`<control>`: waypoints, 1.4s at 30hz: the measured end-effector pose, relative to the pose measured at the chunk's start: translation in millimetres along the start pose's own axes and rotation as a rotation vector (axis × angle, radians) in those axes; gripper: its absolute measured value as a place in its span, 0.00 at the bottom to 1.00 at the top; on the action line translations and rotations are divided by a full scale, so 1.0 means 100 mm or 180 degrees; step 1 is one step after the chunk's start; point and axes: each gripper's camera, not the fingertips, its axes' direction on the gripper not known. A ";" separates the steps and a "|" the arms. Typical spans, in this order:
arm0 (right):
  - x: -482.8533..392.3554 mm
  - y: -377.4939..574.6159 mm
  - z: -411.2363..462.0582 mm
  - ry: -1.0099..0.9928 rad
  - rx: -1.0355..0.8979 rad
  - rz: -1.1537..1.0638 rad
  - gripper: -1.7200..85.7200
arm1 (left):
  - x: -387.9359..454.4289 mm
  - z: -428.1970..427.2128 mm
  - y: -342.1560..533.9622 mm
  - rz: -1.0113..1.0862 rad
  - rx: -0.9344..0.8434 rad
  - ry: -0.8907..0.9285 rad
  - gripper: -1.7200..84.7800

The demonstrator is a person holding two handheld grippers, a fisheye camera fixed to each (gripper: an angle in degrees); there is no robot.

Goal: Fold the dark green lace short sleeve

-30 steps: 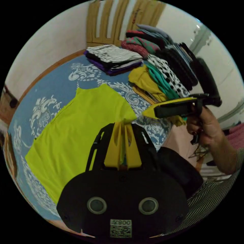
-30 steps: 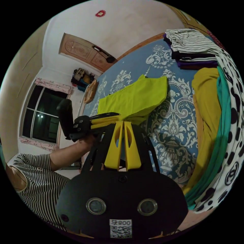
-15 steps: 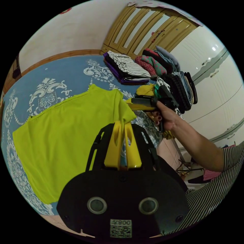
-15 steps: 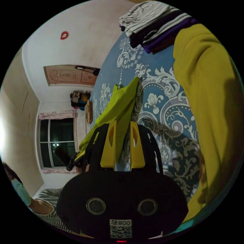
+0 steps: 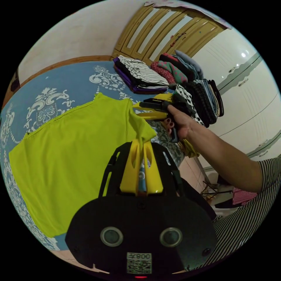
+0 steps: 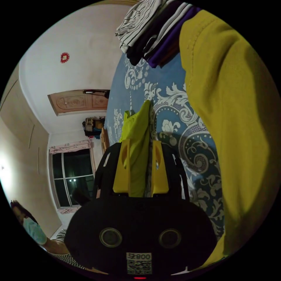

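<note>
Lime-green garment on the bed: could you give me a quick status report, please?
Left gripper shut on lime-green garment. Right gripper open around its edge. Folded stacks close beside.

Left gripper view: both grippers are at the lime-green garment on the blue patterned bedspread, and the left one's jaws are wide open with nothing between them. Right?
Not quite. In the left gripper view the left gripper has its jaws closed on a corner of the lime-green garment, which bunches between them. The rest holds: the right gripper is at the garment's edge, over the blue patterned bedspread.
</note>
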 end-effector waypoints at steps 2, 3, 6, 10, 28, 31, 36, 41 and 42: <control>-0.02 -0.07 0.13 0.0013 -0.0053 0.0003 0.15 | -0.01 0.00 0.01 -0.0002 -0.0004 -0.0004 0.04; -0.04 -0.11 0.21 0.0017 -0.0025 0.0012 0.15 | -0.02 -0.01 0.02 0.0000 0.0000 -0.0001 0.04; -0.08 -0.19 0.38 -0.0027 0.0052 0.0029 0.15 | -0.04 -0.05 0.04 0.0015 0.0015 -0.0012 0.04; -0.21 -0.32 0.80 0.0243 -0.0169 -0.0024 0.15 | -0.05 -0.12 0.06 0.0114 -0.0020 -0.0044 0.04; -1.00 -0.51 2.62 0.0457 -0.0311 -0.0164 0.04 | -0.46 -0.93 0.43 0.0202 -0.0071 0.0062 0.04; -1.19 -0.39 2.85 0.0320 -0.0205 -0.0229 0.03 | -0.62 -1.24 0.56 0.0128 0.0042 0.0120 0.04; -1.72 -0.15 3.36 0.0121 -0.0130 -0.0515 0.03 | -1.00 -1.92 0.90 -0.0140 0.0359 0.0277 0.04; -2.51 0.15 4.15 0.0115 -0.0286 -0.1032 0.02 | -1.64 -2.90 1.52 -0.0721 0.0909 0.0384 0.04; -2.72 0.24 4.38 0.0123 -0.0337 -0.1152 0.02 | -1.72 -3.01 1.61 -0.0799 0.0974 0.0395 0.04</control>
